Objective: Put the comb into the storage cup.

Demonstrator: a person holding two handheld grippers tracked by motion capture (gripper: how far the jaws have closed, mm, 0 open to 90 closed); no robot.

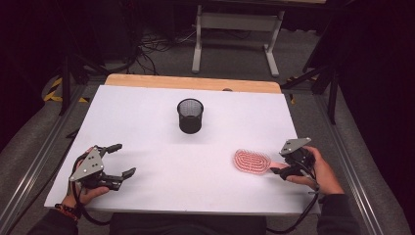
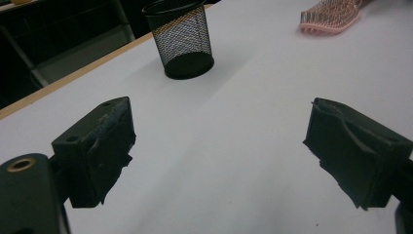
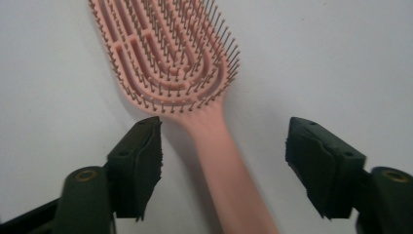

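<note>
A pink vented hairbrush (image 1: 252, 161) lies bristles-up on the white table (image 1: 147, 107) at the right front. Its head points left and its handle points toward my right gripper (image 1: 277, 164). In the right gripper view the brush handle (image 3: 219, 161) runs between the two jaws of my right gripper (image 3: 224, 161); they stand open with a gap on each side of it. My left gripper (image 1: 124, 159) rests at the front left, open with only bare table between its jaws (image 2: 219, 146). A black mesh cup (image 1: 190, 115) stands upright at mid-table.
The mesh cup (image 2: 181, 39) and the brush (image 2: 331, 14) lie ahead of the left gripper. A wooden strip (image 1: 193, 82) edges the table's far side. A grey metal stand (image 1: 237, 34) and dark floor with cables lie beyond.
</note>
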